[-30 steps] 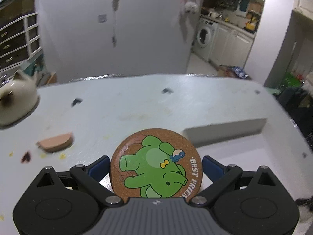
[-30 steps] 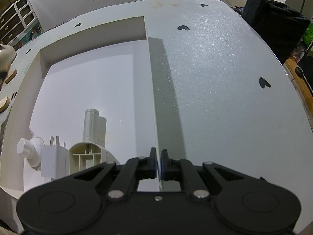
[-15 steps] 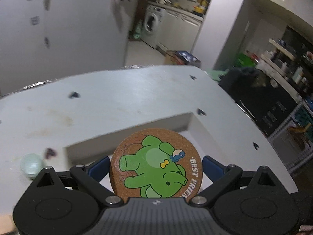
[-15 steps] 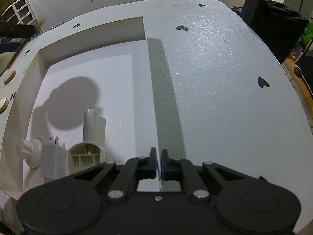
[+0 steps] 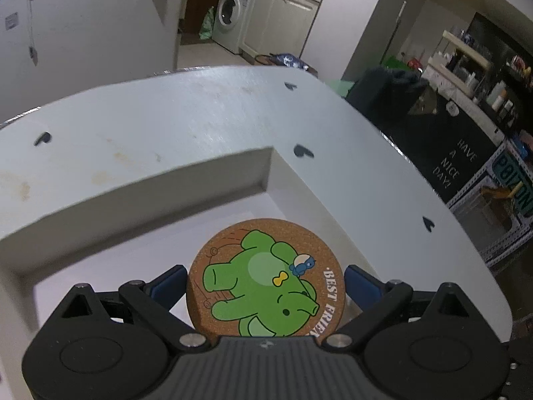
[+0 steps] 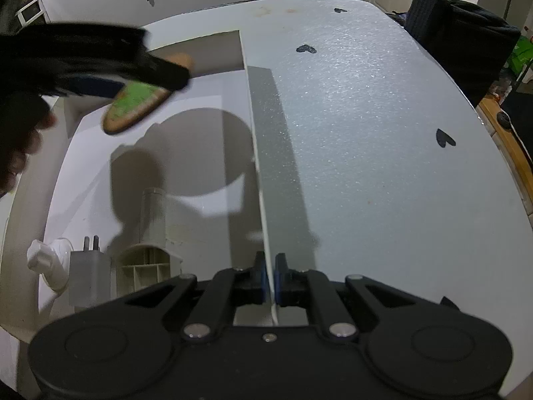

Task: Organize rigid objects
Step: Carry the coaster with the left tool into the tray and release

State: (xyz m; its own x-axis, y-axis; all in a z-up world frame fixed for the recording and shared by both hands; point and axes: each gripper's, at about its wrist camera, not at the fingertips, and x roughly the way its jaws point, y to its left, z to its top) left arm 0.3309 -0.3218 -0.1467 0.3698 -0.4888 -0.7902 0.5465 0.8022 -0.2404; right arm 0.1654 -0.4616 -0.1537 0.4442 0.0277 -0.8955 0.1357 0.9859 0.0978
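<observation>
Cork coaster [image 5: 266, 278] clamped in left gripper [image 5: 265, 286] above white box [image 6: 245, 53]; right gripper [image 6: 270, 275] pinched on its wall, beside charger plug [image 6: 88, 266].

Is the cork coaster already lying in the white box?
No. The cork coaster hangs above the white box floor, clamped in the left gripper, casting a shadow.

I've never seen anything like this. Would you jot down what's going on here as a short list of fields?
Setting: white table with a shallow white box on it
Left hand-held gripper: shut on a round cork coaster with a green cartoon animal, held over the box
Right hand-held gripper: shut on the box's thin right wall
Already in box: white plug adapter, beige plastic part, white knob-like piece
</observation>
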